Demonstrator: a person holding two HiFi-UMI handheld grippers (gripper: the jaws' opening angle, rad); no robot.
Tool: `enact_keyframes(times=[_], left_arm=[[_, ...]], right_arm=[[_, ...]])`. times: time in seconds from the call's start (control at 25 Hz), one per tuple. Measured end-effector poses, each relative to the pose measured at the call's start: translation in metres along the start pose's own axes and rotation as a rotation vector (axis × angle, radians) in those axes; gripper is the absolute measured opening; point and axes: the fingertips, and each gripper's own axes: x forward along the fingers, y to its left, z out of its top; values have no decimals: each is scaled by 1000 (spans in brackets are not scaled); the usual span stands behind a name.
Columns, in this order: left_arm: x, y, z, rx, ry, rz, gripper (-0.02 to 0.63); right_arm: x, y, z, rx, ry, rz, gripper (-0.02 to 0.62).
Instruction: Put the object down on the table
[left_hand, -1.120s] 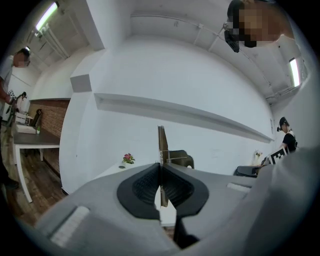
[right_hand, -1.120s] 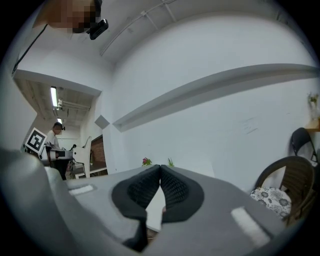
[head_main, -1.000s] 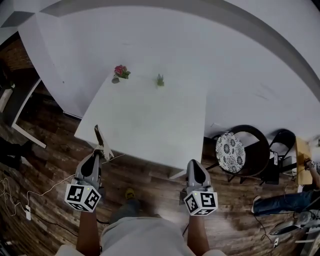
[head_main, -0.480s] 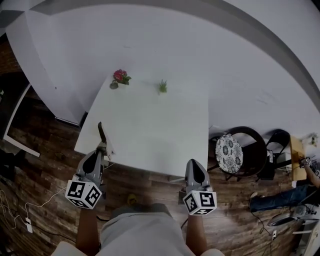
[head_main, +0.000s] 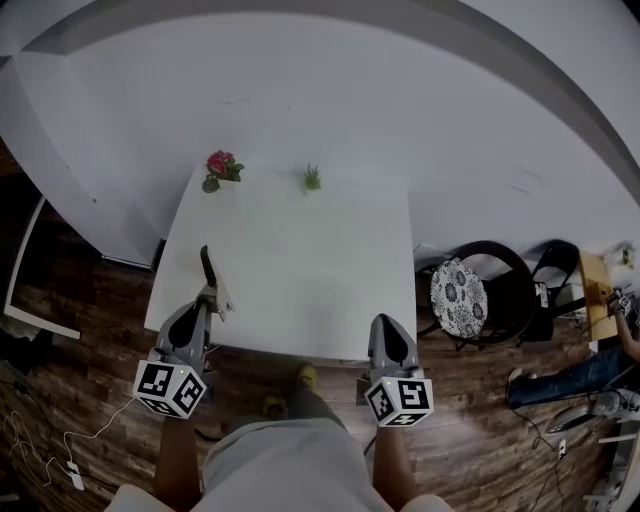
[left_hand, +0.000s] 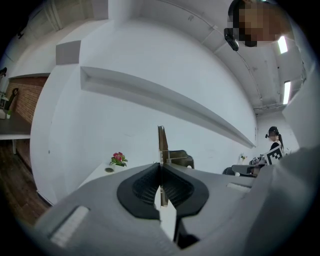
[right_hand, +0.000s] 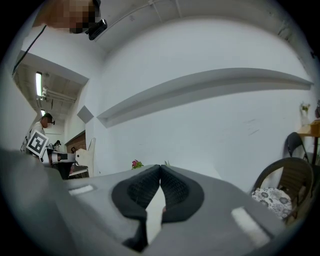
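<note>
The thin flat object (head_main: 209, 268) stands upright, pinched at its lower end by the left gripper (head_main: 208, 298), above the white table (head_main: 300, 250) near its 8 o'clock edge. The right gripper (head_main: 388, 322) hovers at the 5 o'clock edge, jaws pressed together on nothing. Red flowers (head_main: 221, 166) sit at the table's 11 o'clock corner.

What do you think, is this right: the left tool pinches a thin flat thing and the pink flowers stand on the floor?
Not quite. The pink flowers stand on the white table, at its far edge, not on the floor; the head view shows it. The left tool does pinch a thin flat thing.
</note>
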Motion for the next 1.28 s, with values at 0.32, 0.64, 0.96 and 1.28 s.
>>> enact_keyframes(times=[0.32,0.64,0.96,1.28], left_arm=[[44,4,11,36,3,14,9],[86,3,19,98,22,37,9],[112,-9,18,121,25,66,9],[135,-28,15,225,60,50,9]], right_arm=[[53,-18,10,15,-12,35,3],[109,-31,15,42,-11,103,3],[133,-53,15,60,-7,151,3],[141,-76,18,78,-16,148,3]])
